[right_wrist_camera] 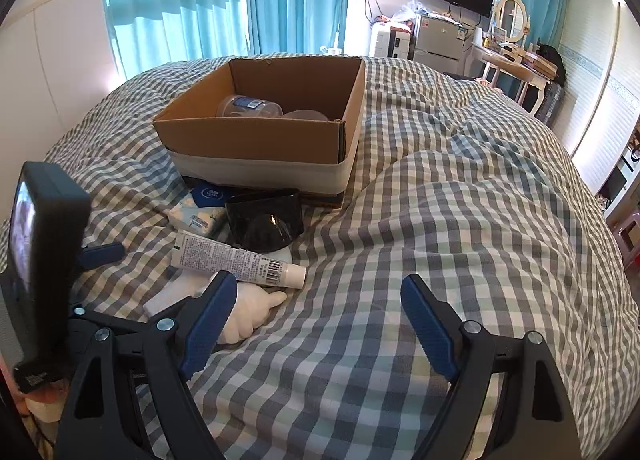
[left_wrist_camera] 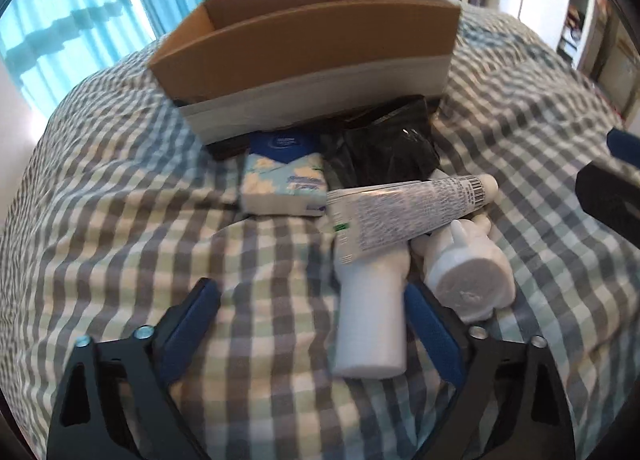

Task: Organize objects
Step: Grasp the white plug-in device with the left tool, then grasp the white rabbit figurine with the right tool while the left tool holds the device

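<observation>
An open cardboard box (left_wrist_camera: 304, 60) (right_wrist_camera: 256, 140) sits on the checked bed; in the right wrist view it holds a clear plastic jar (right_wrist_camera: 248, 106). In front of it lie a tissue pack (left_wrist_camera: 284, 184) (right_wrist_camera: 196, 216), a black case (left_wrist_camera: 384, 152) (right_wrist_camera: 266, 220), a white tube (left_wrist_camera: 408, 212) (right_wrist_camera: 236, 260), a white bottle (left_wrist_camera: 370, 324) and a white figurine (left_wrist_camera: 468, 280) (right_wrist_camera: 248, 312). My left gripper (left_wrist_camera: 312, 320) is open, its right finger beside the bottle. My right gripper (right_wrist_camera: 320, 320) is open and empty over bare bedding, right of the pile.
The checked duvet (right_wrist_camera: 460, 220) is rumpled, with a raised fold at the right. Blue curtains (right_wrist_camera: 224, 0) hang behind the bed. A fridge, TV and dressing table (right_wrist_camera: 516, 64) stand at the far right.
</observation>
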